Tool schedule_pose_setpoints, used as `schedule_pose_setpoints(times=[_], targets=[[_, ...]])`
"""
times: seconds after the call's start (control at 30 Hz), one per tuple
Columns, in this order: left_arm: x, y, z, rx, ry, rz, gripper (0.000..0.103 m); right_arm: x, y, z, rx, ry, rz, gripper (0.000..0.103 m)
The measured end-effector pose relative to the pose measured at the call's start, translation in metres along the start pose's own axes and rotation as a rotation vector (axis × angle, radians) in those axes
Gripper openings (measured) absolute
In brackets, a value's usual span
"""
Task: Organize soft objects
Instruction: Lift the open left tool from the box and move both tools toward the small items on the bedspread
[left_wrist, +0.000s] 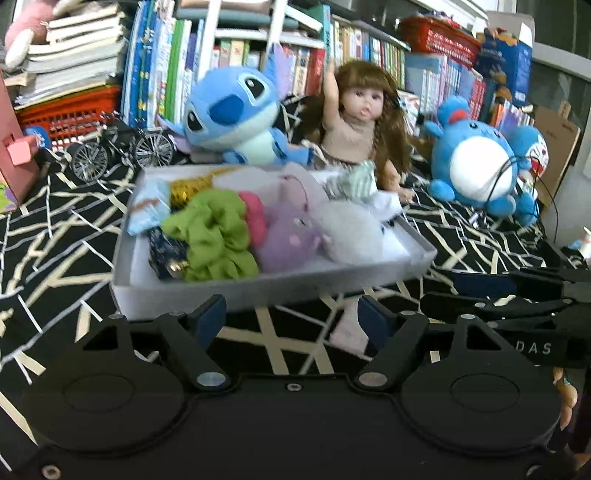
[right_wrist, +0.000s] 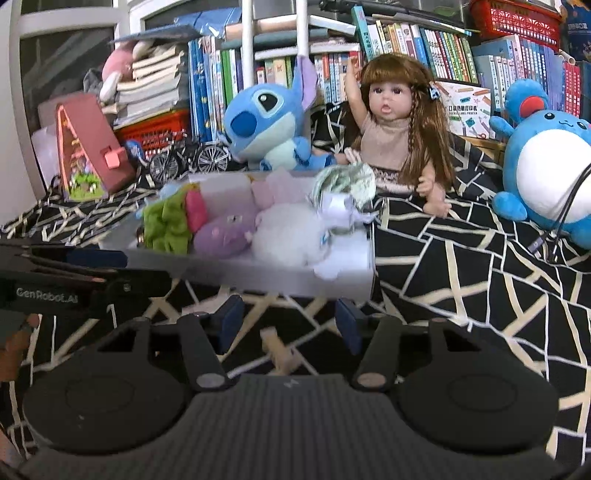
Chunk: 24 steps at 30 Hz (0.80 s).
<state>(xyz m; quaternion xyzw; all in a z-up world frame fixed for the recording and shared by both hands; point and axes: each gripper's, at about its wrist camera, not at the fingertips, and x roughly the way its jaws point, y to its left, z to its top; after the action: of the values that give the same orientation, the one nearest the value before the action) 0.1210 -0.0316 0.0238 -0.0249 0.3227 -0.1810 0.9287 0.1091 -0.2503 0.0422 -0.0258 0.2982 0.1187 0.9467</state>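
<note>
The left gripper (left_wrist: 291, 314) sits nearest the lens, its blue-padded fingers (left_wrist: 210, 317) spread apart with nothing between them, hovering over the black cloth with cream lines (left_wrist: 55, 258) just in front of the shallow grey box (left_wrist: 258, 286). The right gripper (right_wrist: 288, 321) is likewise parted and empty, poised just before the box's near right corner, and a small pale peg-like piece (right_wrist: 277, 350) lies on the cloth beneath it; what it is cannot be told.

Inside the box, from left to right, lie a light blue packet (left_wrist: 144, 214), a gold sequinned item (left_wrist: 188, 188), a dark blue patterned piece (left_wrist: 166, 254), a green scrunchie (left_wrist: 214, 236), a pink soft item (left_wrist: 255, 218), a purple plush (left_wrist: 288, 236) and a white fluffy plush (left_wrist: 351, 232). A green-and-white striped scrunchie (left_wrist: 351, 182) rests at the box's far right edge, beside crumpled white paper (left_wrist: 384, 203).

Left of the box, behind its far corner, stand miniature metal bicycles (left_wrist: 122, 147), with a red basket (left_wrist: 70, 114) under stacked books further back. Directly behind the box sits a blue Stitch plush (left_wrist: 232, 110), and a long-haired doll (left_wrist: 362, 122) with one arm raised sits behind its right end. Right of the box, well apart, rests a round blue-and-white plush (left_wrist: 476, 162). Shelves of books (left_wrist: 173, 62) fill the background.
</note>
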Motion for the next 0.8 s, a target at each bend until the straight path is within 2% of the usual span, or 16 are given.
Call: schedule_pose_setpoints(times=[0.3,0.43,0.63,0.8], targets=[[0.016,-0.012,-0.004,0.020,0.032,-0.010,0.076,-0.001,0.005,-0.014,-0.030,0.019,-0.017,0.069],[0.023,-0.015,-0.005,0.018,0.044,-0.009,0.073,0.001,0.005,-0.017,-0.024,0.027,-0.016,0.064],[0.029,-0.021,-0.005,0.021,0.053,-0.014,0.071,0.004,0.007,-0.022,-0.026,0.035,-0.022,0.063],[0.032,-0.026,-0.005,0.019,0.057,-0.027,0.061,0.006,0.007,-0.023,-0.024,0.039,-0.022,0.061]])
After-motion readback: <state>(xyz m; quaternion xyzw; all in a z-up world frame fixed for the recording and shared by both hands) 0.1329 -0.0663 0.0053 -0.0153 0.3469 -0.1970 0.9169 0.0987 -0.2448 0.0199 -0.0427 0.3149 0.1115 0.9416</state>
